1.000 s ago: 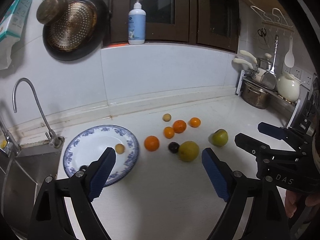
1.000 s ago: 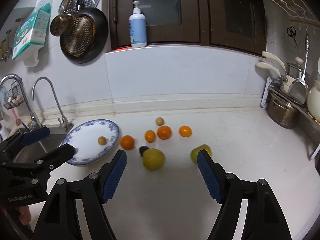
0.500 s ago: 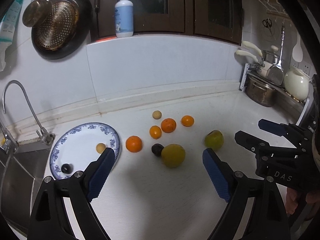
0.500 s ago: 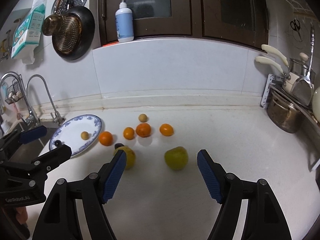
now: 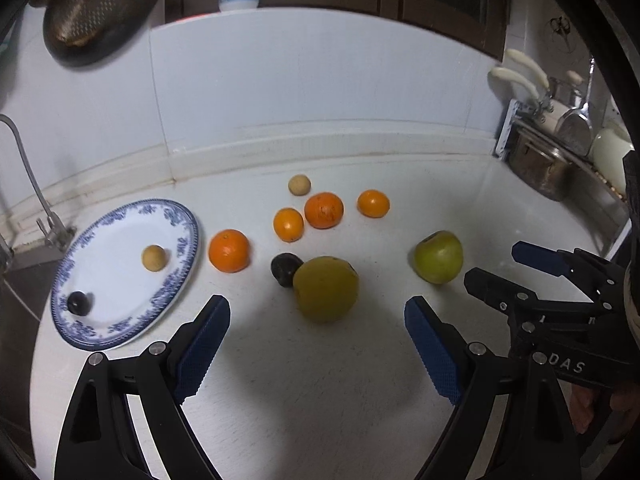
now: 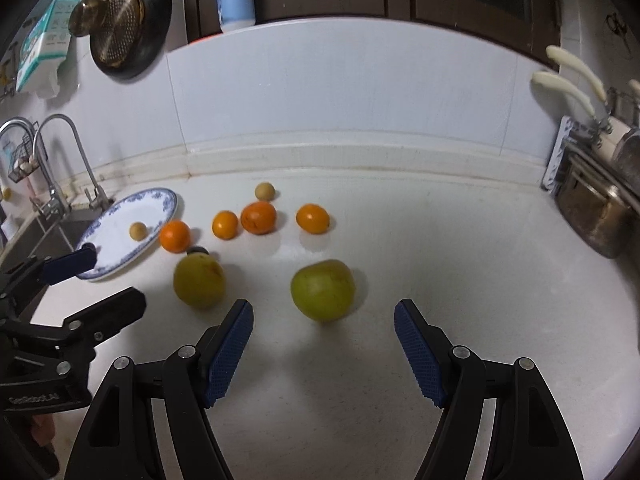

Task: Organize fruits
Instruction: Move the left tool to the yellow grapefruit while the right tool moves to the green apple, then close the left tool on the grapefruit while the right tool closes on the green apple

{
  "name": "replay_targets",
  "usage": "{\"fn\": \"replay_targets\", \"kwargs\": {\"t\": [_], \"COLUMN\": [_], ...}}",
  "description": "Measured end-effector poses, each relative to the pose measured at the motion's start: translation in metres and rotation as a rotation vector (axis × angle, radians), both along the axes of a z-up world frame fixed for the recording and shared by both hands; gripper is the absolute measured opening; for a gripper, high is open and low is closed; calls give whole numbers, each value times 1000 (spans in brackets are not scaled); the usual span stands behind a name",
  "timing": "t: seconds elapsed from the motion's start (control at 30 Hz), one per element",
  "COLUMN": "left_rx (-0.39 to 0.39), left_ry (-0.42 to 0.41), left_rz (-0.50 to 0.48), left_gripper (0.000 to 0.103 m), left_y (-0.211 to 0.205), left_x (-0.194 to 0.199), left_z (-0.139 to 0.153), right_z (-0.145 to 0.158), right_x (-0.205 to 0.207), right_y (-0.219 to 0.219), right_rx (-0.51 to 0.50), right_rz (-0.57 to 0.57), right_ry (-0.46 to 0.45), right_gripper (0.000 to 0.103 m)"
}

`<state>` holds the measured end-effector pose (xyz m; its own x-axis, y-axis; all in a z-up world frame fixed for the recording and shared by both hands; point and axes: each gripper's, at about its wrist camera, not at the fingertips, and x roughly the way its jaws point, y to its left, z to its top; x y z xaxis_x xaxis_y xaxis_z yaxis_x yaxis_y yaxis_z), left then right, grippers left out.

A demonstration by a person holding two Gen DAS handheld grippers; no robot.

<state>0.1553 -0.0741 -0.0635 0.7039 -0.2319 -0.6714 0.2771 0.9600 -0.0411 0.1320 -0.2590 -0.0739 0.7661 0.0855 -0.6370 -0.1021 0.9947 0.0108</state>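
While both pairs of jaws stand wide and empty, we see the left gripper [image 5: 316, 344] just short of a yellow-green fruit [image 5: 326, 289], a dark fruit [image 5: 285, 268] touching its far side. Our right gripper [image 6: 323, 346] faces a green apple [image 6: 323, 290], stem end seemingly tipped away. Beyond lie four oranges [image 5: 229, 250]; left, the plate [image 5: 120, 332] holds two small fruits.

Left black gripper with blue ribbed pads [image 5: 316, 344] and right one [image 6: 322, 344] gape empty, lower frame; a hand, perhaps, lower right [image 5: 600, 412].
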Motion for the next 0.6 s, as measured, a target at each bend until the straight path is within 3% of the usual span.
{"fn": "replay_targets", "kwargs": {"t": [0.47, 0.6], "left_rx": [28, 9], "left_ry": [83, 122], "left_rz": [70, 70], "left_gripper": [80, 68], "left_y": [-24, -25], "left_x": [37, 45], "left_z": [-33, -38], "right_z": [-28, -30], "right_x": [42, 49], "right_y": [-18, -17], "right_rx": [50, 50], "right_rz": [43, 56], "right_ry": [75, 78], "right_gripper": [73, 73]}}
